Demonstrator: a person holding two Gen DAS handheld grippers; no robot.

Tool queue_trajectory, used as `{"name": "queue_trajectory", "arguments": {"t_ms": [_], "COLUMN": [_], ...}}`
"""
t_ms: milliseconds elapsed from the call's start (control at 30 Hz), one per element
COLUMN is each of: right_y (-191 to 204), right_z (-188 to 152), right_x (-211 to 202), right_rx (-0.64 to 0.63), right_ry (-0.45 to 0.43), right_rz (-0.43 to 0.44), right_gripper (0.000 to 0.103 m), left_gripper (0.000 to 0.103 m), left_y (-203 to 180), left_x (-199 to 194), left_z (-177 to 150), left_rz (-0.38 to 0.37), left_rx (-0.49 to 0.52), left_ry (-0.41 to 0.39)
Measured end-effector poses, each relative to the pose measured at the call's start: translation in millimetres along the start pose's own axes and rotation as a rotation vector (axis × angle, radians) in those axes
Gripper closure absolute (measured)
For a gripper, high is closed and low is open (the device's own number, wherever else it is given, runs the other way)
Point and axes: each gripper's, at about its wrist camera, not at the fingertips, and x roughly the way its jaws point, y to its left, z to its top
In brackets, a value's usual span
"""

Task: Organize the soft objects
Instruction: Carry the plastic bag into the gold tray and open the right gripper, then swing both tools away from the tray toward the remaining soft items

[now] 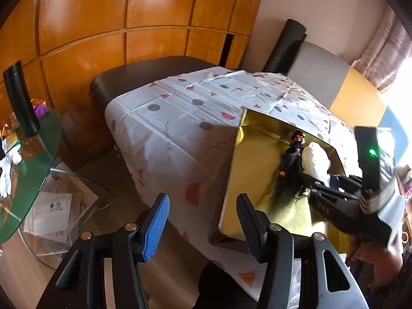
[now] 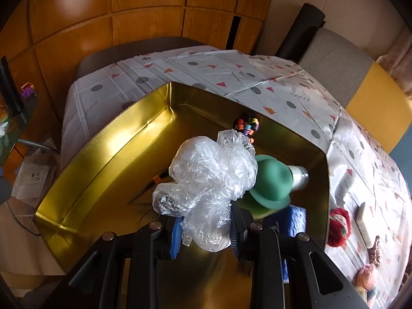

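A gold box (image 2: 103, 154) stands on a table covered with a patterned cloth (image 2: 206, 69). My right gripper (image 2: 206, 221) is shut on a crumpled clear plastic bag (image 2: 211, 170) and holds it above the inside of the box. Under the bag lie a green felt hat (image 2: 273, 180), a black hairpiece with coloured beads (image 2: 247, 125) and a blue sponge (image 2: 296, 219). In the left wrist view, the same box (image 1: 247, 170) shows the hairpiece (image 1: 291, 170) and the white bag (image 1: 316, 159), with the right gripper (image 1: 324, 182) reaching in. My left gripper (image 1: 203, 200) hangs open and empty beside the box's near left corner.
On the cloth right of the box lie a red yarn ball (image 2: 340, 226), a pink yarn ball (image 2: 368, 273) and a white bar (image 2: 365, 226). A glass side table (image 1: 31, 175) with a black cylinder (image 1: 20, 100) stands at left. Wood panelling and a dark seat (image 1: 154, 72) lie behind.
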Motion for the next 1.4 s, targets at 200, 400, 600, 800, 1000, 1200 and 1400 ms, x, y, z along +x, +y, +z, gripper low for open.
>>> {"name": "queue_trajectory", "arguments": {"t_ms": [200, 400, 600, 800, 1000, 1200, 1400], "right_y": [3, -7, -17, -29, -31, -29, -32], "right_z": [10, 10, 1, -10, -22, -28, -34], "right_x": [31, 32, 3, -48, -106, -141, -156], "right_rx": [0.006, 0.048, 0.066, 0.106, 0.114, 0.115, 0.118], "right_ry": [0.055, 0.041, -0.026, -0.122, -0.225, -0.284, -0.316], "right_rz": [-0.012, -0.009, -0.042, -0.094, -0.123, -0.126, -0.131], "right_gripper": [0.07, 0.046, 0.04, 0.039, 0.039, 0.038, 0.038], "left_gripper": [0.048, 0.048, 0.048, 0.048, 0.048, 0.048, 0.048], "left_y": [8, 2, -9, -19, -37, -53, -66], "left_x": [5, 5, 0, -3, -9, -15, -18], "left_z": [-3, -4, -4, -4, -7, -10, -10], "left_rz": [0.012, 0.006, -0.004, -0.011, -0.027, -0.034, -0.038], "left_rx": [-0.012, 0.013, 0.043, 0.062, 0.101, 0.138, 0.173], "left_ry": [0.009, 0.004, -0.011, -0.017, -0.02, -0.025, -0.027]}}
